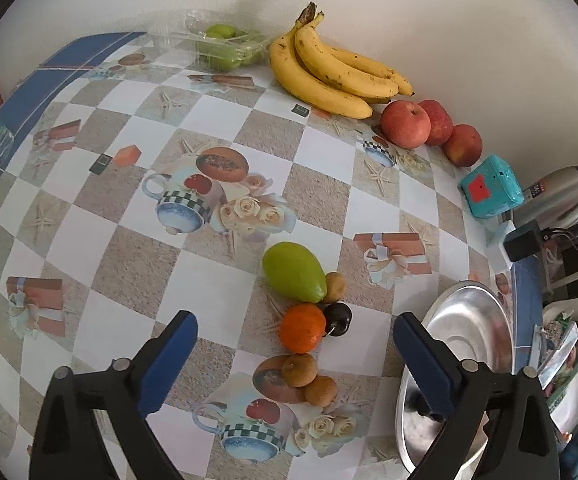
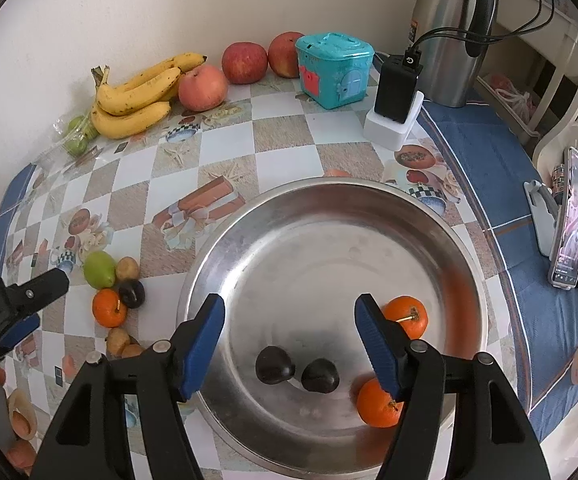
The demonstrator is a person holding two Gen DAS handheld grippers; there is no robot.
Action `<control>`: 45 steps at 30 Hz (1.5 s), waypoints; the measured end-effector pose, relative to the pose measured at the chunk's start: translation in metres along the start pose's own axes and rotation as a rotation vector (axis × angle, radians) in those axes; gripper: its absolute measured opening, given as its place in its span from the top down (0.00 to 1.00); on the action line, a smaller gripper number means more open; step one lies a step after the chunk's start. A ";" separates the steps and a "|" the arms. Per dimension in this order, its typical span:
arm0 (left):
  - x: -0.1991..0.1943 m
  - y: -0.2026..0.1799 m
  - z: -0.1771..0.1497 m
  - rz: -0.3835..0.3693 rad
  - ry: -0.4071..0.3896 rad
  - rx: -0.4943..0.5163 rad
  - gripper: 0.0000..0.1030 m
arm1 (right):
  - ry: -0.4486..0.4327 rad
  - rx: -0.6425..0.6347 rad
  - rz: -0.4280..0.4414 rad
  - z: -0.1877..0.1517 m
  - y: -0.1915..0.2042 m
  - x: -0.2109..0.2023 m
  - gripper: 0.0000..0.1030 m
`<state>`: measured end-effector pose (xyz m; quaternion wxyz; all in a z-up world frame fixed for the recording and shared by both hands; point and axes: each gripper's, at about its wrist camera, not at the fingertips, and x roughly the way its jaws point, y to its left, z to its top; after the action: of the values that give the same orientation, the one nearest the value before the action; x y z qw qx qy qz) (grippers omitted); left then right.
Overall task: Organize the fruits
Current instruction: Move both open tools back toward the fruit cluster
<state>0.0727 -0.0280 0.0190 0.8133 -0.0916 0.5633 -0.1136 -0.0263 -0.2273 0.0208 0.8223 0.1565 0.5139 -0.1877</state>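
My left gripper (image 1: 295,336) is open and empty above a cluster of fruit on the tablecloth: a green mango (image 1: 293,271), an orange (image 1: 303,328), a dark plum (image 1: 338,319) and several small brown fruits (image 1: 299,369). The same cluster shows in the right wrist view, with the mango (image 2: 99,269), orange (image 2: 109,308) and plum (image 2: 132,293). My right gripper (image 2: 290,340) is open and empty over the steel bowl (image 2: 273,240), which holds two oranges (image 2: 379,402) and two dark plums (image 2: 275,365). The bowl also shows in the left wrist view (image 1: 469,320).
Bananas (image 1: 329,72), three red apples (image 1: 405,124) and a clear box of green fruit (image 1: 221,46) line the wall. A teal box (image 2: 333,70), a steel thermos (image 2: 455,28), a black charger (image 2: 397,88) and a phone on a stand (image 2: 573,216) stand to the right.
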 end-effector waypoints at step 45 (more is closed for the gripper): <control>-0.021 0.016 0.002 0.129 -0.079 0.128 0.00 | -0.028 -0.206 0.147 -0.012 0.068 -0.003 0.05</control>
<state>0.0688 -0.0065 0.0344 0.8446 -0.0074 0.5272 -0.0930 -0.0052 -0.1614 0.0225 0.8526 0.1059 0.5062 -0.0753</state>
